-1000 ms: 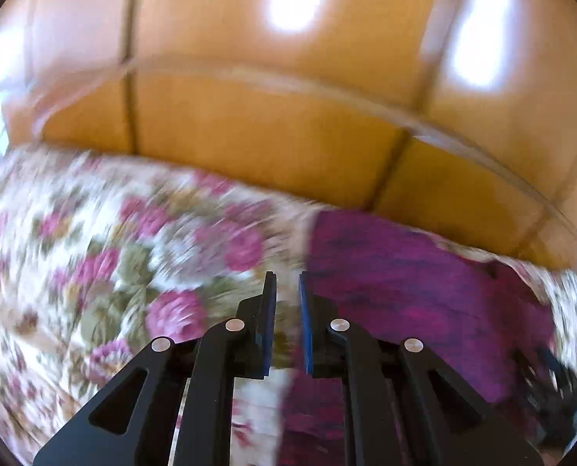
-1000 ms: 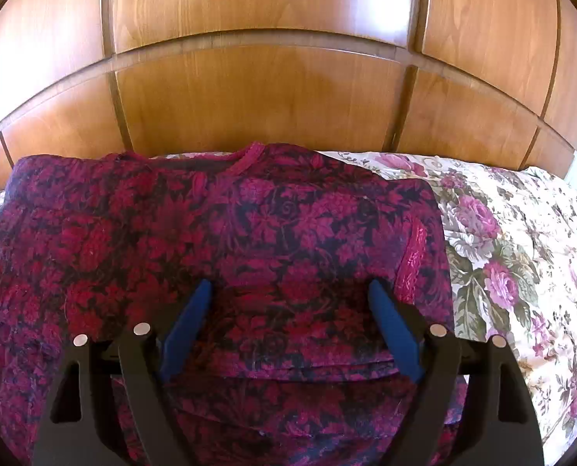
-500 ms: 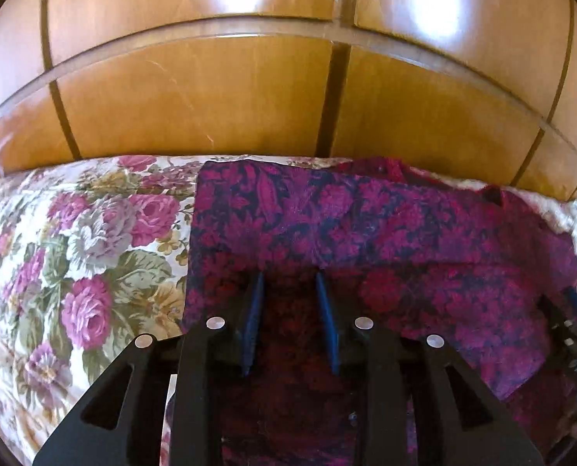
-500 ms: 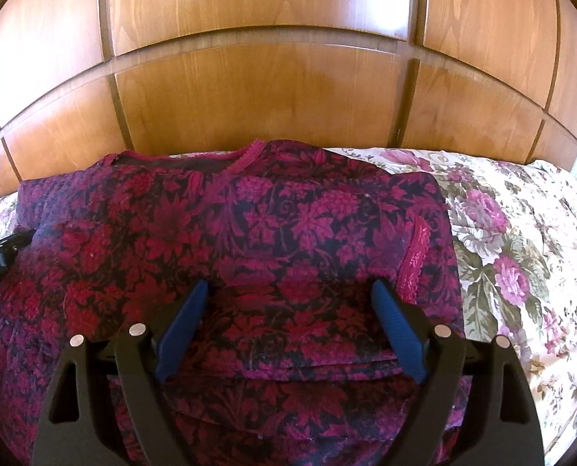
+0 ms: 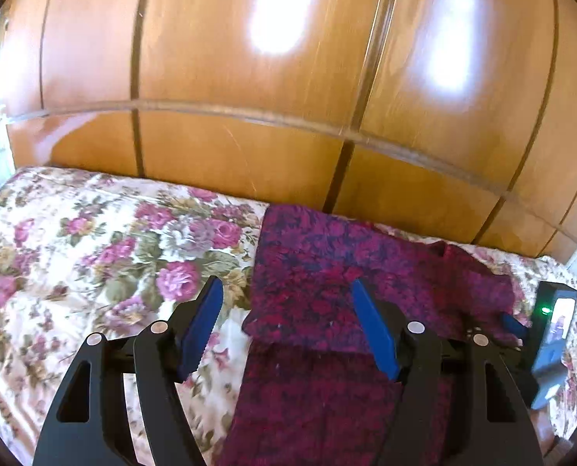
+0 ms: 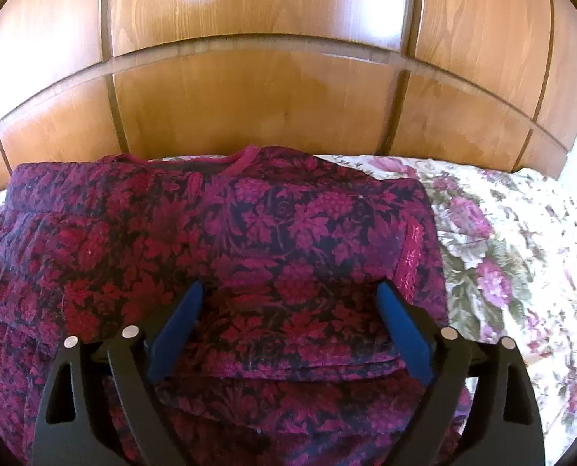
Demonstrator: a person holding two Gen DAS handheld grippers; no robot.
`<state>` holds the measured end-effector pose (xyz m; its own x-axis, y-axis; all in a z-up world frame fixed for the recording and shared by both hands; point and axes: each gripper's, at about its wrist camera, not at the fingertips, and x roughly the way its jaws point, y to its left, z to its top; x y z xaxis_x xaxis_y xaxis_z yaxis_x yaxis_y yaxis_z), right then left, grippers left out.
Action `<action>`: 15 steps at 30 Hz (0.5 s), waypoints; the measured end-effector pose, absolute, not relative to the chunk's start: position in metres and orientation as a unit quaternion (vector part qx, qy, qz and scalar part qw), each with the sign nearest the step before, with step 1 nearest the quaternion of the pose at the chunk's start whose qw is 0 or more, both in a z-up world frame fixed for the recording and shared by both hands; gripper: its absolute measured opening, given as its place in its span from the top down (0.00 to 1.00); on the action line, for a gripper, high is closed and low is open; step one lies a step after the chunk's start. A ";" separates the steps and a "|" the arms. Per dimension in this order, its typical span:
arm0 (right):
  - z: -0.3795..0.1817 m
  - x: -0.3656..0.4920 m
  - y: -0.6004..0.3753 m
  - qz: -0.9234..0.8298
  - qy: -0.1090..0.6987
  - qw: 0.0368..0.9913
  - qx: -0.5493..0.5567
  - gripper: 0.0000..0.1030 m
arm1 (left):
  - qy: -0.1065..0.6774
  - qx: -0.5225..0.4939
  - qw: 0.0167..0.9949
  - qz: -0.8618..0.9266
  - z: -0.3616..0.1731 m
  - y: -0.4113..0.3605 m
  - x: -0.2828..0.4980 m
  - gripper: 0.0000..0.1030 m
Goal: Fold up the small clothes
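Observation:
A magenta and dark floral top (image 6: pixel 273 233) lies flat on the bed, neckline (image 6: pixel 230 165) toward the headboard and its sides folded inward. My right gripper (image 6: pixel 290 291) hovers over the top's middle with its jaws spreading wide, and the blue pads (image 6: pixel 401 330) press on nothing. My left gripper (image 5: pixel 286 291) is over the left edge of the top (image 5: pixel 327 291). Its jaws are opening, with that edge below the gap and no cloth pinched.
A floral bedspread (image 5: pixel 94 256) covers the bed on both sides of the top (image 6: pixel 513 256). A glossy wooden headboard (image 6: pixel 273 97) rises right behind it. The black housing of the right gripper (image 5: pixel 552 334), with a green light, shows at the right edge of the left wrist view.
The left jaws went from shut to wide apart. That gripper swung right over the top, then drew back toward its left edge. The right jaws widened a little.

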<state>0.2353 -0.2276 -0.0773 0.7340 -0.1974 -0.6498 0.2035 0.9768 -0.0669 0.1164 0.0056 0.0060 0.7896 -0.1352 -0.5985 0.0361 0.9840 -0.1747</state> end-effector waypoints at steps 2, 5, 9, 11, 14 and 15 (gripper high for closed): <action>-0.072 0.229 -0.226 -0.101 0.346 0.933 0.008 0.03 | 0.309 -0.068 0.948 -0.041 0.013 0.010 0.101 0.34; -0.064 0.212 -0.228 -0.099 0.348 0.932 0.029 0.02 | 0.311 -0.056 0.948 -0.046 0.016 0.013 0.086 0.32; -0.064 0.183 -0.229 -0.081 0.368 0.925 0.054 0.02 | 0.311 -0.043 0.948 -0.042 0.011 0.017 0.070 0.32; -0.069 0.167 -0.231 -0.076 0.385 0.918 0.060 0.02 | 0.321 -0.042 0.945 -0.046 0.005 0.019 0.064 0.32; -0.083 0.145 -0.235 -0.073 0.415 0.905 0.065 0.02 | 0.350 -0.046 0.934 -0.049 -0.013 0.023 0.056 0.32; -0.087 0.139 -0.237 -0.074 0.422 0.901 0.064 0.02 | 0.356 -0.046 0.932 -0.047 -0.018 0.024 0.054 0.32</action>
<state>0.1387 -0.2366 -0.0875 0.6320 -0.0802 -0.7708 0.1879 0.9808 0.0521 0.0545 0.0244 -0.0180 0.7425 -0.1194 -0.6591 0.0542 0.9915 -0.1185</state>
